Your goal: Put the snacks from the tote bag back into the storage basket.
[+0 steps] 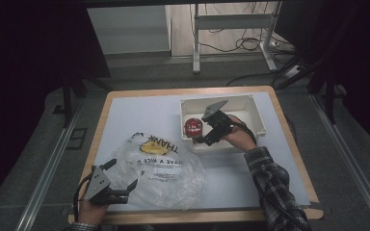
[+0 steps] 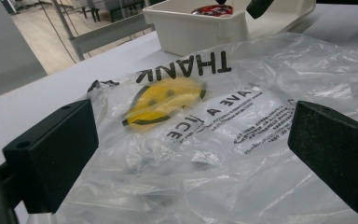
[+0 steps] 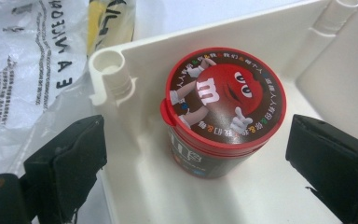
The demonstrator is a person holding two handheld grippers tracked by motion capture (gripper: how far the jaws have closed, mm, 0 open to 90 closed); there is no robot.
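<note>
Right gripper (image 1: 203, 139) is at the near left corner of the white rectangular plastic bin (image 1: 255, 111), jaws spread wide and empty. They flank the round red-lidded candy tub with a cartoon face on the lid (image 3: 223, 109), which stands upright inside the bin by that corner; nothing is touching it yet. The left jaw in the right gripper view looks to sit outside or over the bin wall, beside the corner post. Left gripper (image 1: 123, 188) is at the near edge of the bench (image 1: 125, 110), wide open and empty over the crumpled clear plastic shopping bag with black print and a yellow smiley (image 2: 205, 121), which lies flat.

Risks, as a judgement: closing now could pinch the bin wall together with the tub, or tip the tub over. The bag is slippery and flat, so the left gripper may grab both layers and leave the mouth shut.
</note>
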